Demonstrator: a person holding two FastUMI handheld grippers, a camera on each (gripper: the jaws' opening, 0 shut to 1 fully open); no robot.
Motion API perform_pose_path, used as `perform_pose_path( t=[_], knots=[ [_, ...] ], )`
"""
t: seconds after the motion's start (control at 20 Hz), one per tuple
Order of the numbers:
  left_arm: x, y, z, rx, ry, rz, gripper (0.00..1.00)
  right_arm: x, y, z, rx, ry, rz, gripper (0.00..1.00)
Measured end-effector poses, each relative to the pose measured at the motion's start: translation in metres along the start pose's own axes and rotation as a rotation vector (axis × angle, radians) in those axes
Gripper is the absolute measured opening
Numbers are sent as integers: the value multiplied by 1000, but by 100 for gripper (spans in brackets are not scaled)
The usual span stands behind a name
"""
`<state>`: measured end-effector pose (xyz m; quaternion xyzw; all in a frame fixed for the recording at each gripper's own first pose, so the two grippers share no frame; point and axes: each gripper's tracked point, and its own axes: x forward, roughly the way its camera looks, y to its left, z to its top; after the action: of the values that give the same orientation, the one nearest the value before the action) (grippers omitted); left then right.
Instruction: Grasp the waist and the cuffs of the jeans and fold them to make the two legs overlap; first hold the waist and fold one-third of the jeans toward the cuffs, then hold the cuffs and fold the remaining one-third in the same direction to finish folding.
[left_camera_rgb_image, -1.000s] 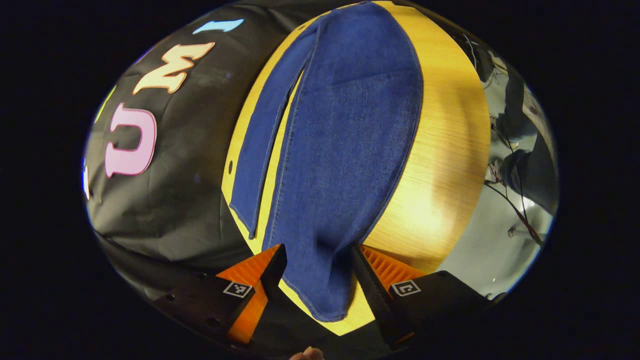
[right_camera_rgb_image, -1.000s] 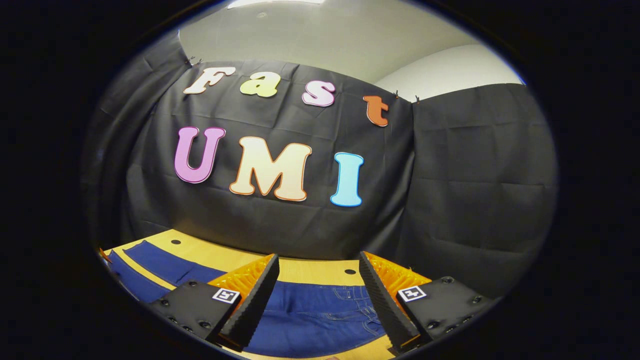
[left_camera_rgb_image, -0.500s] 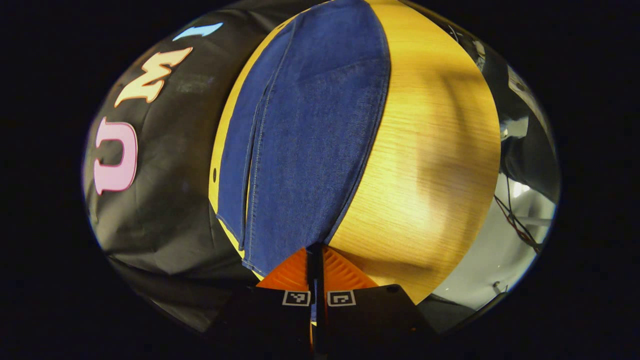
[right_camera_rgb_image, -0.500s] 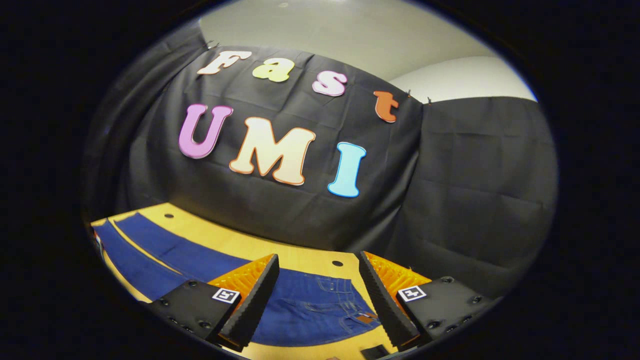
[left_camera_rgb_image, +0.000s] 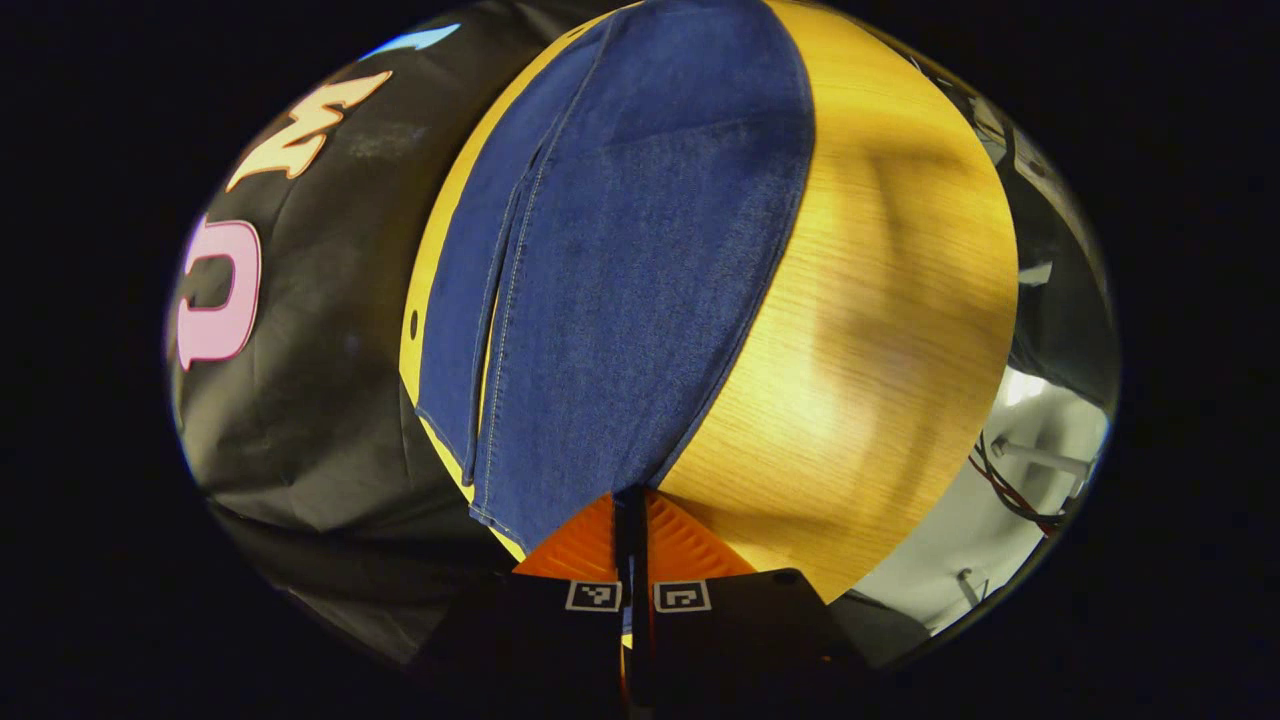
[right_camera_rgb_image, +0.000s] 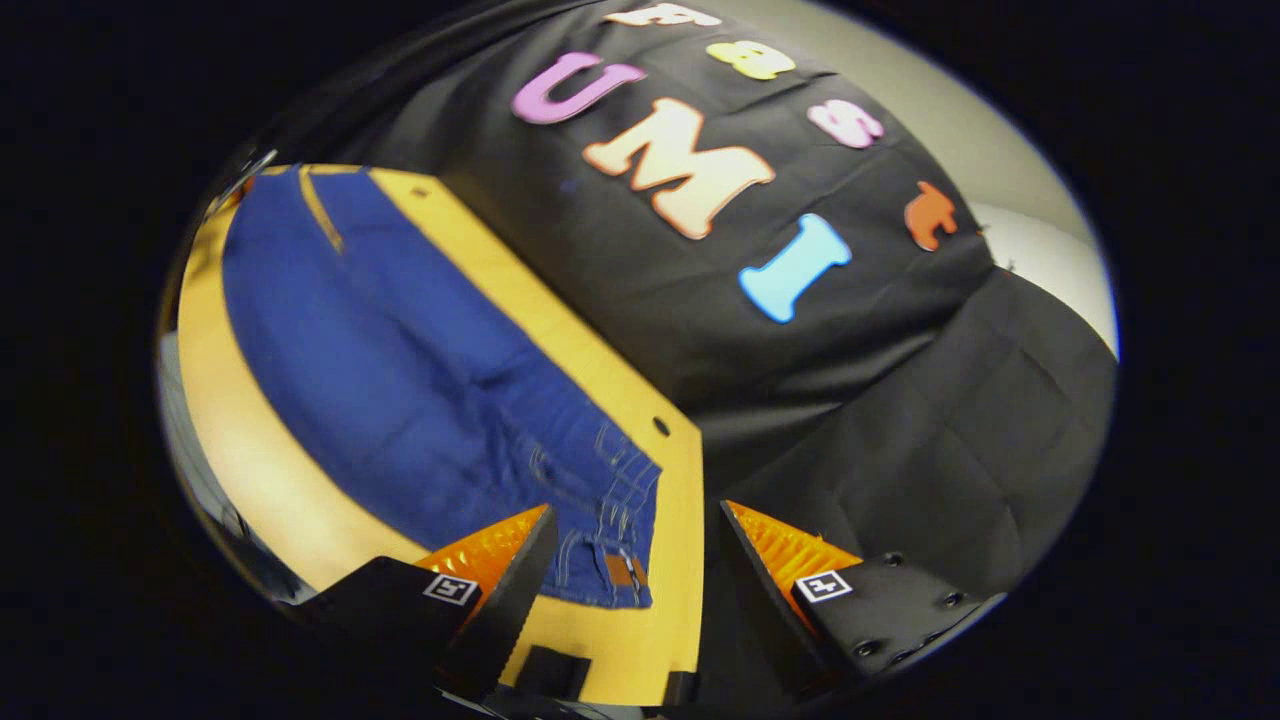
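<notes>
My left gripper has its jaws pinching the cuff of the jeans, ready to carry one leg over. My right gripper hovers, jaws spread, the waist on the tabletop between them.

Recording booth or lab setup, not a home: black cloth hung as the wall behind a plain light-wood worktop with small drilled holes near its edge. Past the worktop's far side, loose cables trail over a pale floor. Above the cloth, a bare off-white room wall shows, so the booth stands inside a bigger room.
</notes>
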<state>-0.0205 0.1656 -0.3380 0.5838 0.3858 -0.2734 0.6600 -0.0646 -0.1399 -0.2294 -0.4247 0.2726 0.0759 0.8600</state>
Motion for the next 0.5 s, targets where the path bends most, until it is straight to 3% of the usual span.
perform_pose_path(
  t=[0.15, 0.5],
  knots=[
    [-2, 0, 3, 20, 27, -7, 0, 12, 25, -42, -146, 39, 93, 99],
    [-1, 1, 3, 26, 68, -3, 0, 45, 82, -97, -405, 86, 303, 100]
  ],
)
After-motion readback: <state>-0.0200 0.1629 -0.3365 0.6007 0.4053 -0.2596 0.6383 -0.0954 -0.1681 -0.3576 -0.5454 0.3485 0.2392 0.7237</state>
